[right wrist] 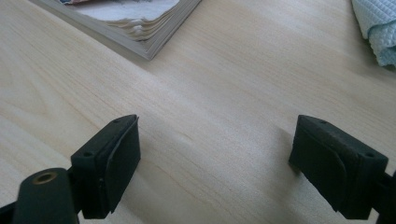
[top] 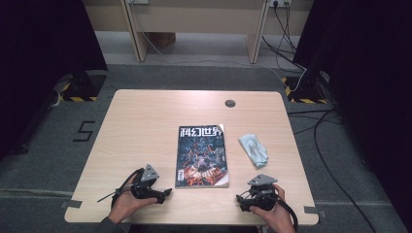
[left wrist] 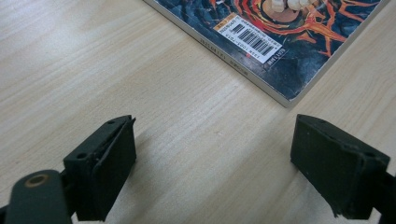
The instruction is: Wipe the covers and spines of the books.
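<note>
Bench: light wood top, a small round grommet near the far edge, and grey floor around it.

Magazine: lies flat near the middle of the bench, front cover up, dark artwork with white Chinese title characters at the top. Its near edge sits between the two tools. The left gripper view shows its near spine-side corner with a white barcode label; the right gripper view shows the opposite near corner, page edges a little wavy.

Cloth: pale blue, crumpled, on the bench just right of the magazine and not touching it; one edge shows at the top right of the right gripper view.

Left tool: held in the person's left hand near the front edge, just left of the magazine's near corner. Jaws spread wide — bare wood between them, nothing gripped.

Right tool: held in the right hand near the front edge, right of the magazine's near corner. Jaws likewise wide apart — empty, over bare bench.
</note>
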Demonstrator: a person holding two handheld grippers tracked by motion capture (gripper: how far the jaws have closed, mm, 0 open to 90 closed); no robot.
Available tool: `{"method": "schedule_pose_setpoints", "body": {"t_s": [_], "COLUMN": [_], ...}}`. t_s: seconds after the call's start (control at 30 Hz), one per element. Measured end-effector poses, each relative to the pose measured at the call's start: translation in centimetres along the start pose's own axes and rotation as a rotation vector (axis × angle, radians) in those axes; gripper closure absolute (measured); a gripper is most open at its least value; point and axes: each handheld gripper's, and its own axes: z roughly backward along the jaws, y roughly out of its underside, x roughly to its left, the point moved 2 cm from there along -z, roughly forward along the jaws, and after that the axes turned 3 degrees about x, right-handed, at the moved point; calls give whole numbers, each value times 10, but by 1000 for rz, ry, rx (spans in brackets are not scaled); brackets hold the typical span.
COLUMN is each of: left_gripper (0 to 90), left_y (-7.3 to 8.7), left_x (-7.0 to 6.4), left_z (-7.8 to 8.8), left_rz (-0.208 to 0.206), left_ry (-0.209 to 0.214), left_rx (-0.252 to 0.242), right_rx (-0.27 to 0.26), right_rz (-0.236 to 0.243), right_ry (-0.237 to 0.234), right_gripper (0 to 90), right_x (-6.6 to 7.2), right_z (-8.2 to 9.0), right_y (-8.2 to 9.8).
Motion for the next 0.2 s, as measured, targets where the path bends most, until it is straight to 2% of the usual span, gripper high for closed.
{"method": "schedule_pose_setpoints", "body": {"t_s": [0.2], "left_gripper": [122], "left_y": [1], "left_x": [0], "left_z": [0], "left_rz": [-2], "left_ry": [0], "left_rx": [-8], "right_rx": [-2], "right_rz": [1], "right_ry": [-1], "right_gripper": [159], "right_x": [0], "right_z": [0], "right_y": [0]}}
